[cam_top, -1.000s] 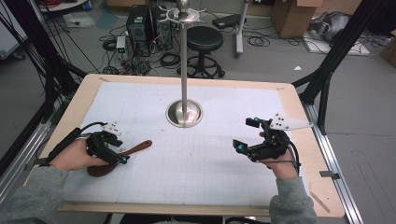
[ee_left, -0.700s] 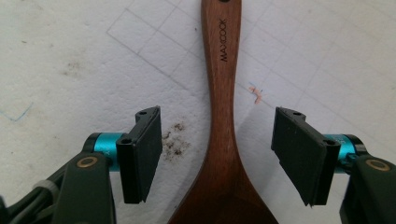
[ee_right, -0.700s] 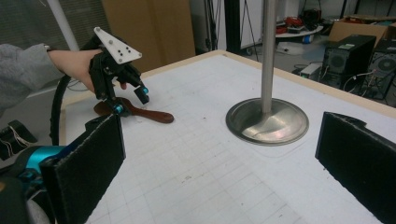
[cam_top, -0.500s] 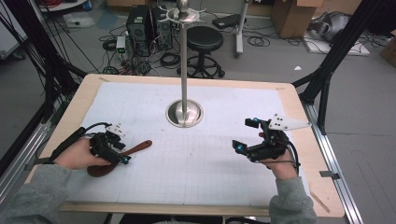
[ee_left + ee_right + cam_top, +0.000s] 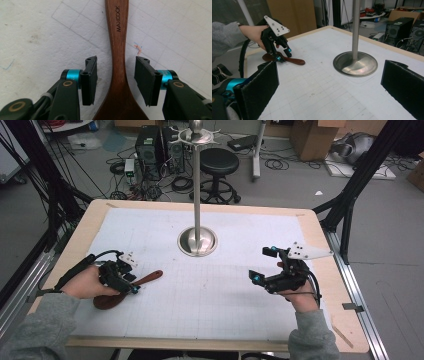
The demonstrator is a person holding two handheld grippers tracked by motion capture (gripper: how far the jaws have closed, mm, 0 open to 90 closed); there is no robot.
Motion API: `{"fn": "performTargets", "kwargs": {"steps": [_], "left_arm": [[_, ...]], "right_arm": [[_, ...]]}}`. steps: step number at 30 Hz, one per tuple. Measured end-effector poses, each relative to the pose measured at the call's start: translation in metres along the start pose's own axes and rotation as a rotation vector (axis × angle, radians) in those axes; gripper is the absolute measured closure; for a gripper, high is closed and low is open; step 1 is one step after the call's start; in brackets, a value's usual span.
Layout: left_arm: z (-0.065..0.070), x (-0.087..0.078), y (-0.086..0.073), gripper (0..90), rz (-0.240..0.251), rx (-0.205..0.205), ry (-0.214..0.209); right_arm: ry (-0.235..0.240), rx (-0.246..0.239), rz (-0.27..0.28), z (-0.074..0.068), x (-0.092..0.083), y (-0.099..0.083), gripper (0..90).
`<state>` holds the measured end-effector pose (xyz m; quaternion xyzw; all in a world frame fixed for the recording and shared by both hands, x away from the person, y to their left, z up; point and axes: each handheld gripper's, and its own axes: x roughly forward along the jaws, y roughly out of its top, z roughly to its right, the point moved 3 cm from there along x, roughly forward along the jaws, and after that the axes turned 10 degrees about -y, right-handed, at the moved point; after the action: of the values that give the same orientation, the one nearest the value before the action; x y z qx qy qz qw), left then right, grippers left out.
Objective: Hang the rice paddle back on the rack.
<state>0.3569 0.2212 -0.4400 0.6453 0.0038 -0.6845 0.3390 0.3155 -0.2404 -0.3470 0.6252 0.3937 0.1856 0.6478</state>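
A dark wooden spoon [image 5: 150,278] lies flat on the white gridded mat at the left, its bowl toward the person. My left gripper [image 5: 134,284] points down over it, with the spoon's neck [image 5: 120,50] between the jaws. The jaws have just been closing, and a narrow gap still shows on each side of the wood, so the pads do not press on it. In the right gripper view the left gripper [image 5: 283,53] stands over the spoon [image 5: 295,61]. My right gripper [image 5: 262,265] hovers at the right of the mat, open wide and holding nothing [image 5: 332,87].
A steel stand with a round base [image 5: 197,241] and a tall pole rises from the middle back of the mat [image 5: 225,295]. The base [image 5: 355,63] lies ahead of the right gripper. The wooden table edge [image 5: 200,342] frames the mat.
The left gripper's jaws have narrowed around the spoon's neck. Both hands stay about where they were, and the spoon has not moved.
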Motion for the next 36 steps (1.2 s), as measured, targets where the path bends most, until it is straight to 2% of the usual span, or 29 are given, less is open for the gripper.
{"fn": "performTargets", "kwargs": {"steps": [12, 15, 16, 18, 23, 36], "left_arm": [[0.0036, 0.0007, 0.0011, 60.1, -0.01, 0.016, 0.007], [0.0036, 0.001, 0.0017, 62.2, -0.012, 0.014, 0.001], [0.0039, 0.0014, 0.0021, 62.8, -0.008, 0.0, -0.002], [0.0027, 0.0005, 0.0029, 63.3, -0.029, 0.004, -0.006], [0.0008, 0.0011, 0.0049, 65.5, -0.035, -0.014, -0.012], [0.0007, 0.0006, 0.0058, 76.2, -0.047, -0.005, 0.0]], "right_arm": [[0.002, -0.003, -0.003, -0.0006, 0.0011, -0.0004, 0.1], [0.002, -0.005, -0.003, -0.0006, 0.0013, -0.0004, 0.1], [0.002, -0.006, -0.003, -0.0006, 0.0012, -0.0004, 0.1], [0.004, -0.005, -0.002, -0.0005, 0.001, -0.0004, 0.1], [0.008, 0.0, -0.004, 0.0, 0.001, -0.0006, 0.1], [0.006, 0.0, -0.002, 0.0, 0.0002, -0.0004, 0.1]]}}
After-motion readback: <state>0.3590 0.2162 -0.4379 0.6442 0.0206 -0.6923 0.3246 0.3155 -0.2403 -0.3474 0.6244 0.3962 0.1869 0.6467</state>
